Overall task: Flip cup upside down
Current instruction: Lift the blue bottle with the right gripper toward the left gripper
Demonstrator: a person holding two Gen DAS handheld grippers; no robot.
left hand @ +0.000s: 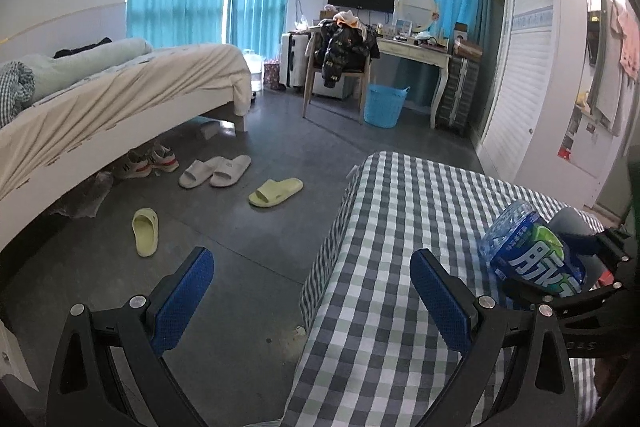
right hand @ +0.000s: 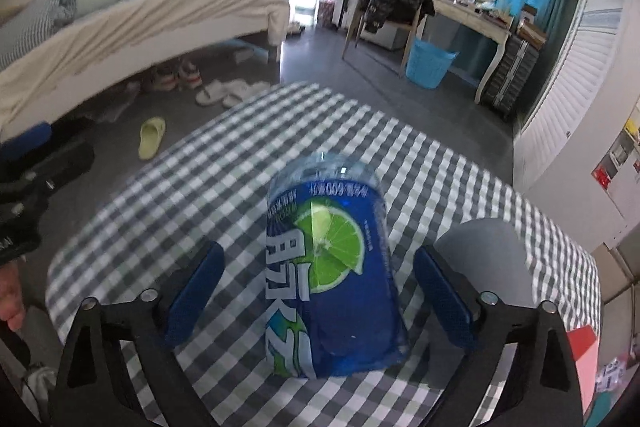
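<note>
The cup is a cut-off clear plastic bottle with a blue label and a lime picture. It stands upside down, closed end up, on the checked tablecloth. My right gripper is open, its blue pads wide on either side of the cup and not touching it. My left gripper is open and empty, over the table's left edge. In the left wrist view the cup shows at the right, with the right gripper's black frame around it.
A grey rounded object lies on the table right of the cup. Beyond the table are slippers on the floor, a bed, a chair with clothes, a blue basket and a white wardrobe.
</note>
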